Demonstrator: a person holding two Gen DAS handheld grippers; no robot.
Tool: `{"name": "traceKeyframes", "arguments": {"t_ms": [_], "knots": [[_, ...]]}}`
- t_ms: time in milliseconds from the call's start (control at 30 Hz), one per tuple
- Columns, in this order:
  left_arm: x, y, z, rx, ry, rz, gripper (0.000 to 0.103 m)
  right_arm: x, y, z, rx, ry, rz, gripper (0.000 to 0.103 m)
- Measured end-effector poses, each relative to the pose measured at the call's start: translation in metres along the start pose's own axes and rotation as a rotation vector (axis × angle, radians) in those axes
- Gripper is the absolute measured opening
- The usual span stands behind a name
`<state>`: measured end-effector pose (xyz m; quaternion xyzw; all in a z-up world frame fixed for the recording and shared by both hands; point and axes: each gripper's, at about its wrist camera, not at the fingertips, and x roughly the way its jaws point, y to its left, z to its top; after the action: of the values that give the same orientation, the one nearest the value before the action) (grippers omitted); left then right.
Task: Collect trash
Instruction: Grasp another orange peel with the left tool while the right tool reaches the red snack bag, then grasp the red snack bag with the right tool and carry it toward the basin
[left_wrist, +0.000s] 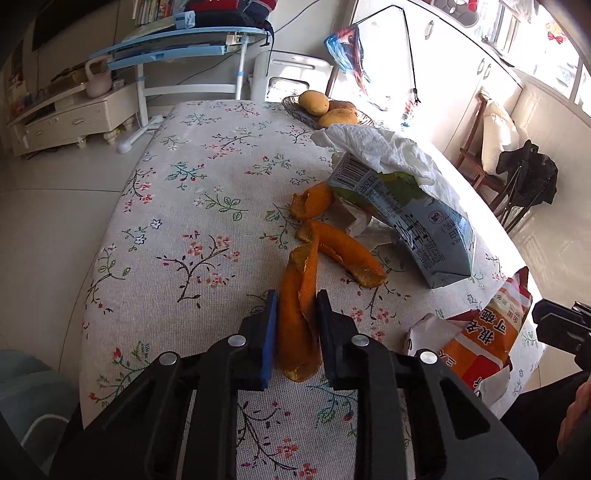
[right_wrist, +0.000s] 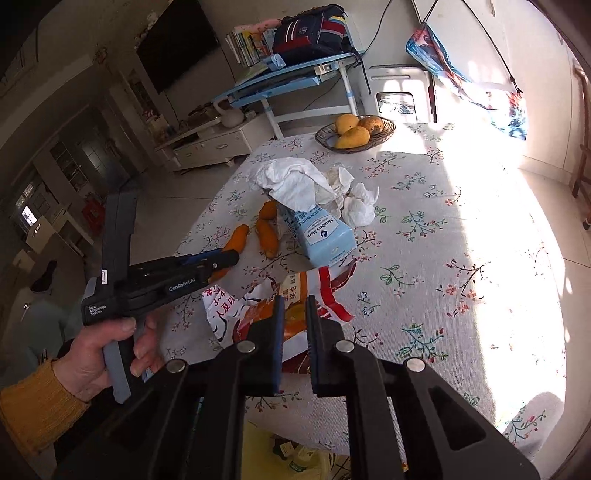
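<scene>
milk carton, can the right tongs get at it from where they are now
Probably yes, with a short push forward. The right tongs sit over the snack bag, and the milk carton lies just beyond it with its near end uncovered. A tissue drapes only its far end.
</scene>
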<state>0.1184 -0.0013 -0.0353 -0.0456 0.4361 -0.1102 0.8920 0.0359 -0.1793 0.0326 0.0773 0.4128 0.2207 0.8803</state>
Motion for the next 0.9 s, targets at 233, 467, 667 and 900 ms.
{"name": "traceKeyframes", "arguments": {"t_ms": [233,467,667,900], "knots": [[-0.011,0.013,-0.007,-0.023,-0.003,0.000,0.020,0.019,0.054,-0.010,-0.335,-0.018,-0.071,0.073],[-0.014,0.022,-0.011,-0.044,-0.008,0.002,0.020,0.069,0.074,-0.028,-0.528,0.126,-0.220,0.046],[-0.022,0.017,-0.016,-0.032,-0.036,0.000,0.019,0.048,0.043,-0.009,-0.300,0.089,-0.090,0.027],[-0.042,0.016,-0.022,-0.048,-0.089,-0.039,0.019,0.020,0.005,0.003,-0.001,0.009,0.148,0.025]]}}
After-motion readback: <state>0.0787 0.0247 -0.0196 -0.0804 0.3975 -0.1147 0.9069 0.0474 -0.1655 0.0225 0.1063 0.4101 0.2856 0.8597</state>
